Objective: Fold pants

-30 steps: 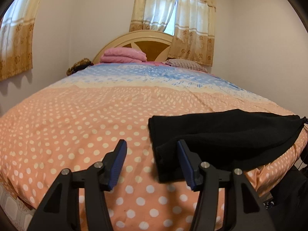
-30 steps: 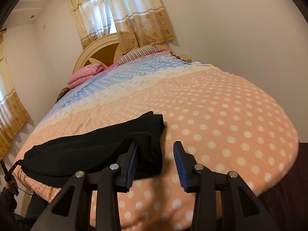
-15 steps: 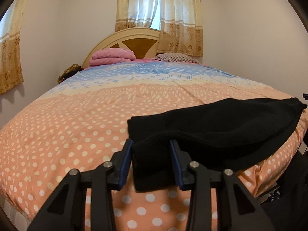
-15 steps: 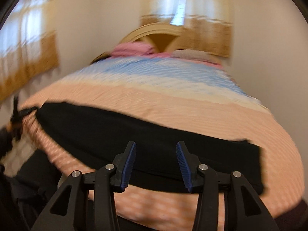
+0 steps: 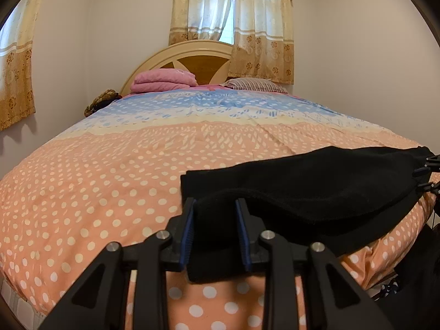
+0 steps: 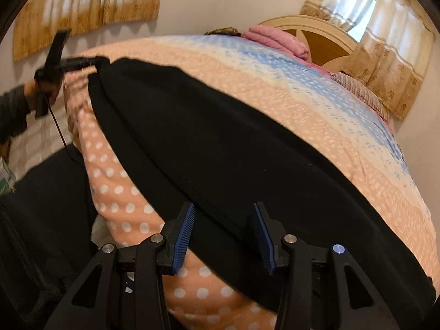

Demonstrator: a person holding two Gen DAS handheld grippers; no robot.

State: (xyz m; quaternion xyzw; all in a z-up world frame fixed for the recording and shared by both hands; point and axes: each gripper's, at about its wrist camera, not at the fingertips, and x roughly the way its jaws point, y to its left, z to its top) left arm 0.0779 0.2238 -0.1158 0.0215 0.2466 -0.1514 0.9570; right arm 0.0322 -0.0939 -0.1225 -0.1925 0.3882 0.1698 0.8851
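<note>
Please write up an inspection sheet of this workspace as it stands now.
Surface: bed with a dotted peach and blue cover.
Job's things: black pants lie flat across the near edge.
Clutter: folded pink blanket and striped pillow by the headboard.
Grippers: left claw has been closing, pads pressing the pants' end; right claw open over the pants' edge.
Cables: thin cord hangs from the left tool.
Surroundings: curtained windows, plain walls.
</note>
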